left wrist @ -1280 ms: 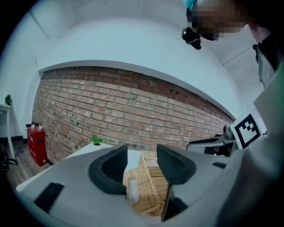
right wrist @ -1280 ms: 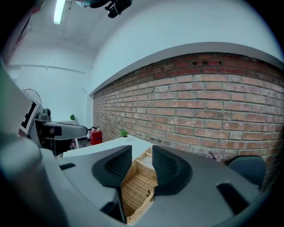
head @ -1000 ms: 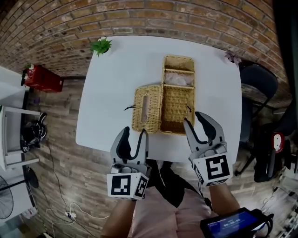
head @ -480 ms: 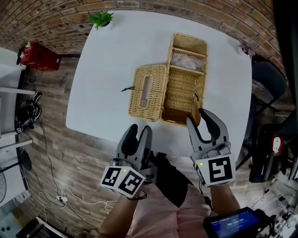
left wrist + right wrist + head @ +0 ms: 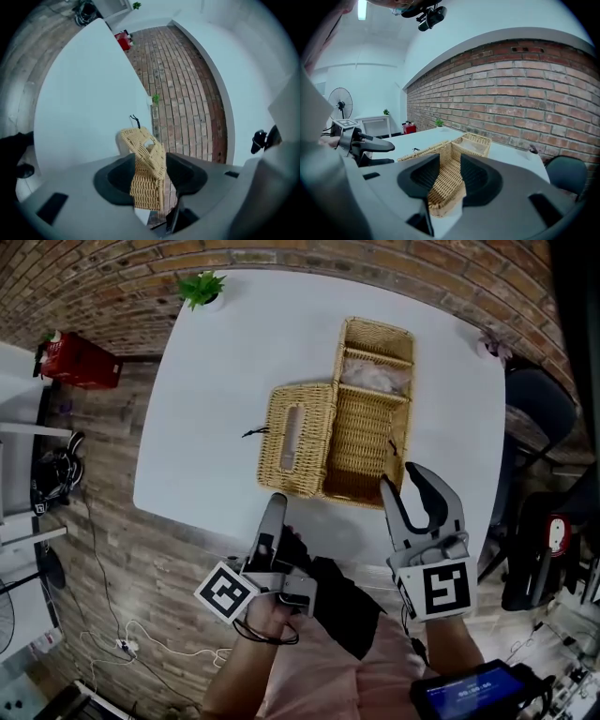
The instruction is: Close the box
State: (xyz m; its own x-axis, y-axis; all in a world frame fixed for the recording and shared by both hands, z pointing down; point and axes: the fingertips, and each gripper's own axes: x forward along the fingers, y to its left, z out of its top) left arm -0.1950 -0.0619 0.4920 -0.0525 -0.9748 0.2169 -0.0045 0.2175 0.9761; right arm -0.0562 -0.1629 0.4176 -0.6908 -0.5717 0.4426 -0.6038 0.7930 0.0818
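The right gripper (image 5: pixel 403 482) hovers at the table's (image 5: pixel 216 381) near edge, jaws apart and empty, just beside the near right corner of the wicker box (image 5: pixel 361 432). The left gripper (image 5: pixel 274 510), rolled sideways, is likewise parted and empty near that edge, just short of the lid (image 5: pixel 295 439) lying open left of the box.

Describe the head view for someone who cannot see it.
An open wicker box sits on a white table, lid folded out leftward. The right hand-held gripper, jaws apart, is by its near right corner; the left hand-held gripper, tilted sideways, is at the table's near edge.
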